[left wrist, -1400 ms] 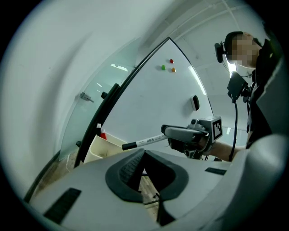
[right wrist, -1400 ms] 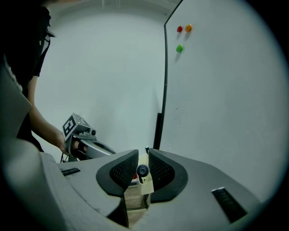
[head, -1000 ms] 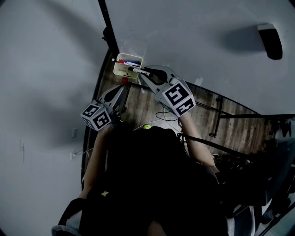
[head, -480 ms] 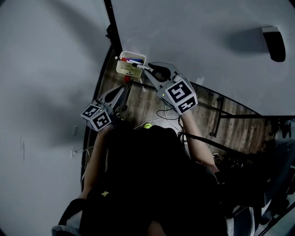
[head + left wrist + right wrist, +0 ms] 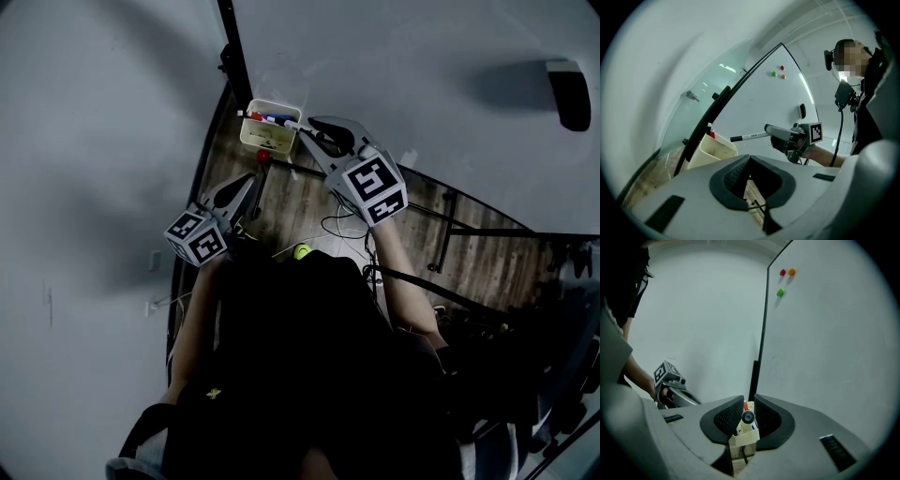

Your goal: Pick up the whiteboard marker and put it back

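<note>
Two handheld grippers hang in front of a whiteboard (image 5: 780, 101) as a person stands facing it. The right gripper (image 5: 317, 134) is clamped on the whiteboard marker (image 5: 750, 136), holding it roughly level, with its dark capped end reaching out over the cream holder (image 5: 267, 142) fixed at the board's lower edge; the end appears just above the rim and clear of it. In the right gripper view the marker is seen end-on between the two ribbed pads, with the holder directly behind and below it. Red and blue markers (image 5: 265, 118) already stand in the holder. The left gripper (image 5: 253, 180) waits lower and to the side, empty, its jaw tips pressed together, well apart from the holder. Red, orange and green magnets (image 5: 783, 278) dot the board higher up, and a dark eraser (image 5: 572, 94) sits further along it.
</note>
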Demonstrator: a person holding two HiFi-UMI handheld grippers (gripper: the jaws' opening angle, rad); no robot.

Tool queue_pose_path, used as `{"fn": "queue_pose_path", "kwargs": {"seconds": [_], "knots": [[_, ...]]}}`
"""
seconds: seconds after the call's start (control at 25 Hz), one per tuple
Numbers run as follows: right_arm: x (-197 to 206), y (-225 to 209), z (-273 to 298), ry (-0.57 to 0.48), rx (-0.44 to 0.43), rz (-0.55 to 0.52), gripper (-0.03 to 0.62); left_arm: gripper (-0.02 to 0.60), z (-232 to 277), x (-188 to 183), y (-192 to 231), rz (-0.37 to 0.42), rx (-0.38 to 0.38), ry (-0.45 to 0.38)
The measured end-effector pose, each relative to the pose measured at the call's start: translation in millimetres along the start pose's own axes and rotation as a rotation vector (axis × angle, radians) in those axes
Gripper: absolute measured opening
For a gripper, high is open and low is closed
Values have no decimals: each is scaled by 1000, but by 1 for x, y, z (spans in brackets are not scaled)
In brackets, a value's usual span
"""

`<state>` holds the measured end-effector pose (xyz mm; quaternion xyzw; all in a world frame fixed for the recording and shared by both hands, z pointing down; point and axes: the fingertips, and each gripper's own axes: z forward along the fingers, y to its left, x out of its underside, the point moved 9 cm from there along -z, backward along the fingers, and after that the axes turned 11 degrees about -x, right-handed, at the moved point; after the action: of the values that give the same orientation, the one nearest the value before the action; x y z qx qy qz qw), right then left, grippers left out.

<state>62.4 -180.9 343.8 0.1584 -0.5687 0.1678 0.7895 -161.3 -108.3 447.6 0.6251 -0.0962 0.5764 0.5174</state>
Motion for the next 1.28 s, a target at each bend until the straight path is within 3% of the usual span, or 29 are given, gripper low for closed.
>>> {"fn": "queue_pose_path", "kwargs": {"seconds": [1.28], "knots": [[15,-24,48,18,-24,44,75,14,-16,-7,9,-34,-3,21]]}}
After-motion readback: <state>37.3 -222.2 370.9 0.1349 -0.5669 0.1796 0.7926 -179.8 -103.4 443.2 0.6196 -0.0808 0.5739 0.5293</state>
